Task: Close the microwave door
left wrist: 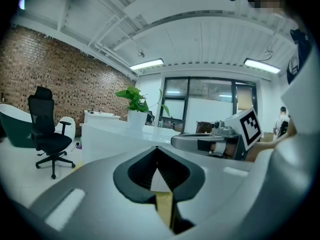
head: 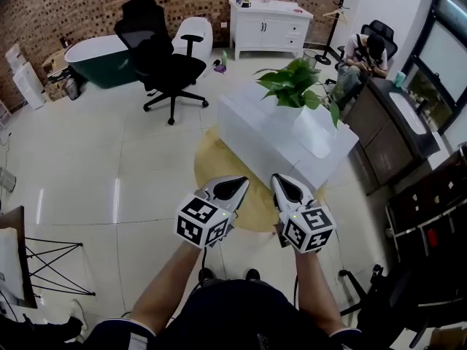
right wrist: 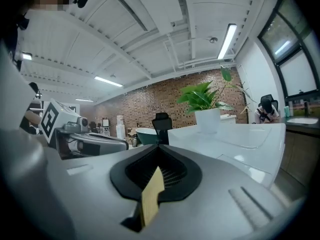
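As we hold the left gripper (head: 235, 188) and the right gripper (head: 284, 184) side by side, both pairs of jaws are clenched tip to tip with nothing between them. At 12 o'clock stands a white counter (head: 255, 133), a potted plant (head: 292, 82) on its tabletop (head: 321, 137). A black office chair (head: 157, 53) sits at 11 o'clock, a seated person (head: 368, 49) at 1 o'clock. The microwave shows in none of our views.

Bathtub (head: 95, 58), 11 o'clock: right end hidden behind office chair (head: 162, 57).
Cabinet (head: 268, 26), 12 o'clock: items on top too small to tell.
Black-legged stand (head: 51, 265), 8 o'clock: cut off by left edge.
Left gripper (head: 239, 184): holding hand hidden under marker cube.
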Tool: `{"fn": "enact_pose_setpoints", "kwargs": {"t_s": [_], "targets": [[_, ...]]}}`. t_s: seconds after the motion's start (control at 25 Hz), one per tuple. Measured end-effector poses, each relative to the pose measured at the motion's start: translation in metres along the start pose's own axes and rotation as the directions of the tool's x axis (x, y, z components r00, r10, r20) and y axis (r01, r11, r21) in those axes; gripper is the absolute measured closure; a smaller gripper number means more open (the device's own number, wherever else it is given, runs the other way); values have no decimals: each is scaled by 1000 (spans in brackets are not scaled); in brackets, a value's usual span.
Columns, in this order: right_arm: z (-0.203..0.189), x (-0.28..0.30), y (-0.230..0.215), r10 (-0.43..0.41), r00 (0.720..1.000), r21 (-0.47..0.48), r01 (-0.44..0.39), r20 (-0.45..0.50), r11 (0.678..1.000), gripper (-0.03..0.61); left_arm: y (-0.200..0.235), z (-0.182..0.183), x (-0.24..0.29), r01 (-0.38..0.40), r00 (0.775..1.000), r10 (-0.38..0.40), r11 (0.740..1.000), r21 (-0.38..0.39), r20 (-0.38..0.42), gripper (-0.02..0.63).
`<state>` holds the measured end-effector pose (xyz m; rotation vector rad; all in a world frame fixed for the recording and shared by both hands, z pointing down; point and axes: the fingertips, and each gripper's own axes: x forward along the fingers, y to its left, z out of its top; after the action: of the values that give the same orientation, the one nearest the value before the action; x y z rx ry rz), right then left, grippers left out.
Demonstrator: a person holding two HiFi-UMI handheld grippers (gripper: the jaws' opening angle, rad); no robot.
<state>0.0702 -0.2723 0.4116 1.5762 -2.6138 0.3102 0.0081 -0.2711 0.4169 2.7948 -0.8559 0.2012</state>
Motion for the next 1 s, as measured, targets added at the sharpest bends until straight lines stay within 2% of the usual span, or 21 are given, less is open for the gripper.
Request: {"fn": "enact_pose_setpoints", "kwargs": {"t_s": [0.32, 1.0], "targets": [[0, 8, 9, 35, 999, -41, -36, -17, 999, 578, 7, -3, -6, -35, 999, 35, 999, -7, -7, 601], [7, 23, 19, 80, 997, -46, -81, -9, 996, 578, 23, 4, -14, -88, 996, 88, 996, -8, 1, 601]]}}
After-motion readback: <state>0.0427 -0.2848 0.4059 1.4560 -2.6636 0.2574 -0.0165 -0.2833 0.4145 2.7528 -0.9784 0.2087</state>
